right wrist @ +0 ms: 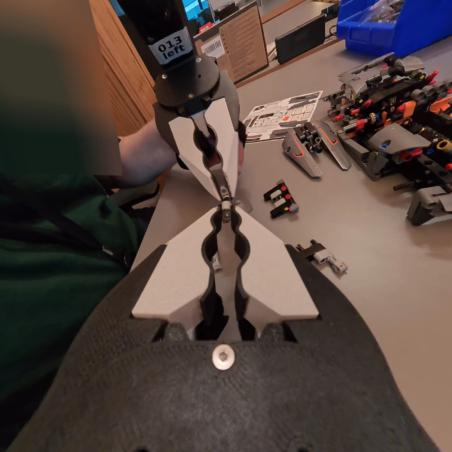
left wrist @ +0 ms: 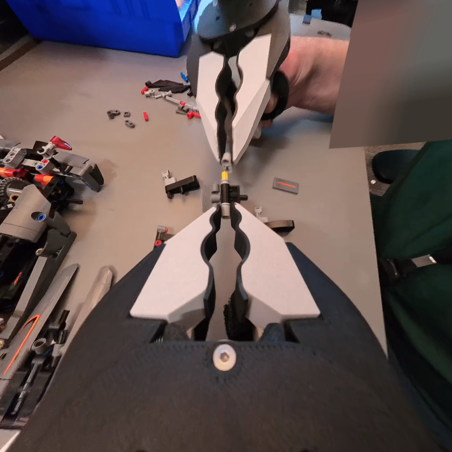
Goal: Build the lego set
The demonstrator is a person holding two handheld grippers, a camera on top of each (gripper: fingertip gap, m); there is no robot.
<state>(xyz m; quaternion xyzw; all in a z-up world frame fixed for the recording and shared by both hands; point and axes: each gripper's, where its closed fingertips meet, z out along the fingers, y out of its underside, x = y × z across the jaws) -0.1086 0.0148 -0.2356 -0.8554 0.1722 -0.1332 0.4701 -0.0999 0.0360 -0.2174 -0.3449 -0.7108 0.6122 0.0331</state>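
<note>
Two claws meet tip to tip above the table: a grey connector, pinched by the right claw, lies just beyond the yellow-tipped axle assembly clamped in the left claw, axes nearly collinear.

- Two grippers: left gripper, right gripper, tips meeting.
- One large lego car build, right of the right gripper.
- One blue bin, far beyond.
- One sticker sheet.
- Two grey wing panels.
</note>
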